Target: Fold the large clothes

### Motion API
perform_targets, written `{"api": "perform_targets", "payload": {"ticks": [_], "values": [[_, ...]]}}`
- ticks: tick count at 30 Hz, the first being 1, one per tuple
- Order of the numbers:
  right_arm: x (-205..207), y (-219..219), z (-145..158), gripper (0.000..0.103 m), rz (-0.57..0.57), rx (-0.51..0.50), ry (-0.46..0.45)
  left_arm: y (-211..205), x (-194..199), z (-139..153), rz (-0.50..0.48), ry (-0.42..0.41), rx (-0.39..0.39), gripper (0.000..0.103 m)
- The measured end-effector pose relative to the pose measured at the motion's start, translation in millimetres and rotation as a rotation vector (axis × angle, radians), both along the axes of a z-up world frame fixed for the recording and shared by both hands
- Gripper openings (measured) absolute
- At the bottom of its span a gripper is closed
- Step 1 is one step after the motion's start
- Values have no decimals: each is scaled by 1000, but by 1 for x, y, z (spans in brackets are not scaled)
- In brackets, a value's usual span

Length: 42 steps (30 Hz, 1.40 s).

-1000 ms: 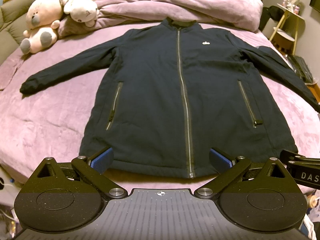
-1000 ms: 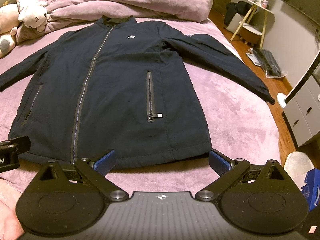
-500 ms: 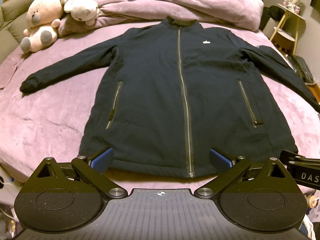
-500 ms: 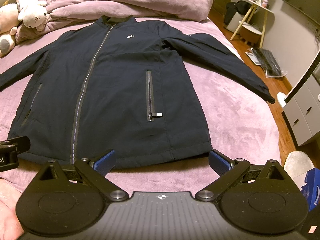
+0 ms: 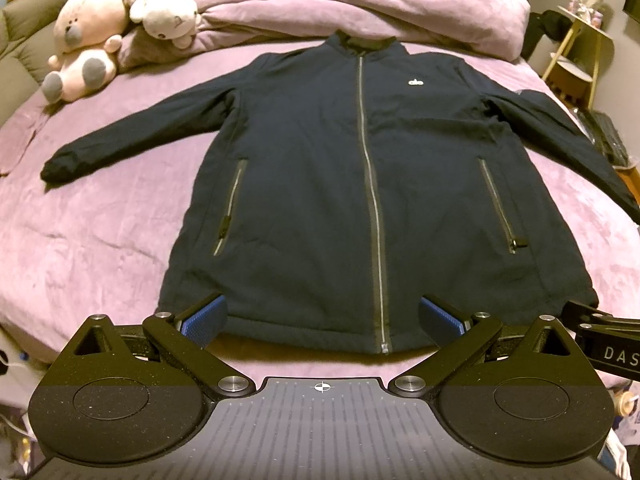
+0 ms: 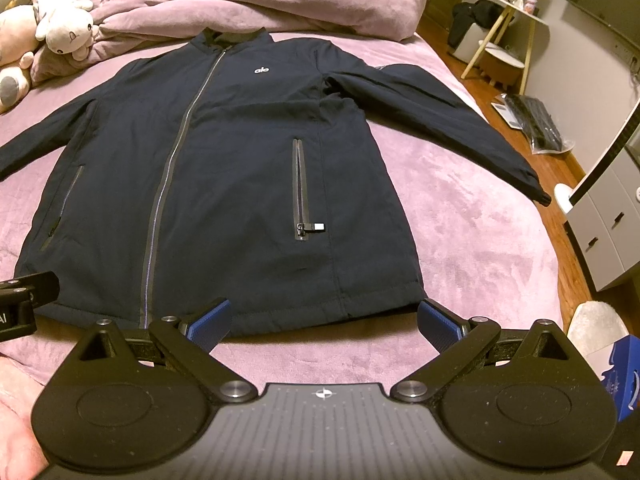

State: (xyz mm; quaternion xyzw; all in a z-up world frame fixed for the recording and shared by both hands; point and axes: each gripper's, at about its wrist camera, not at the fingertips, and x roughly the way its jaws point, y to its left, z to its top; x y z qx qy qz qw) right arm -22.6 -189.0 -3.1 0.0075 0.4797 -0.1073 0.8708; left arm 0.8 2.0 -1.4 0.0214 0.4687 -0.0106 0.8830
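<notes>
1. Two grippers are in my feeds, and both have their blue-padded fingers spread wide apart with nothing between them.
2. My left gripper (image 5: 322, 316) hangs just short of the hem of the dark navy zip-front jacket (image 5: 372, 184), its left fingertip (image 5: 204, 318) near the hem's left corner and its right one (image 5: 440, 318) just right of the zipper's lower end.
3. My right gripper (image 6: 324, 318) sits further along the same hem; in the right wrist view its right fingertip (image 6: 438, 320) is close beside the hem's right corner.
4. That jacket lies flat, front side up, on the mauve plush bedspread (image 5: 92, 240), zipped closed, collar away from me and both sleeves stretched out to the sides.
5. Its right sleeve (image 6: 440, 120) runs toward the bed's edge, the cuff just about at the rim above the wooden floor (image 6: 520, 136).
6. Its left sleeve (image 5: 132, 136) angles toward the pale pink plush bear with grey paws (image 5: 84, 44), which leans against a white plush toy (image 5: 164, 12) near the head of the bed.
7. Behind the collar a crumpled mauve duvet (image 5: 360, 4) is heaped (same colour as the spread, so the border is hard to trace).
8. A small white logo (image 5: 416, 82) marks the chest, and each side pocket has a zipper.
9. Part of each gripper's black body shows at the edge of the other's view.
</notes>
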Motion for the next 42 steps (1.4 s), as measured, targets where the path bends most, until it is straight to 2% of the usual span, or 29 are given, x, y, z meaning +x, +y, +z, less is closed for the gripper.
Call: {"api": "perform_targets", "payload": {"ticks": [20, 29, 36, 42], "values": [[1, 0, 0, 99, -2, 1, 2, 2, 1, -3, 7, 9, -1, 103], [2, -2, -9, 99, -9, 20, 9, 5, 3, -8, 18, 23, -12, 103], [5, -5, -16, 99, -2, 48, 18, 5, 10, -14, 20, 42, -13, 103], [8, -12, -23, 99, 5, 119, 5, 5, 16, -21, 14, 54, -25, 103]]}}
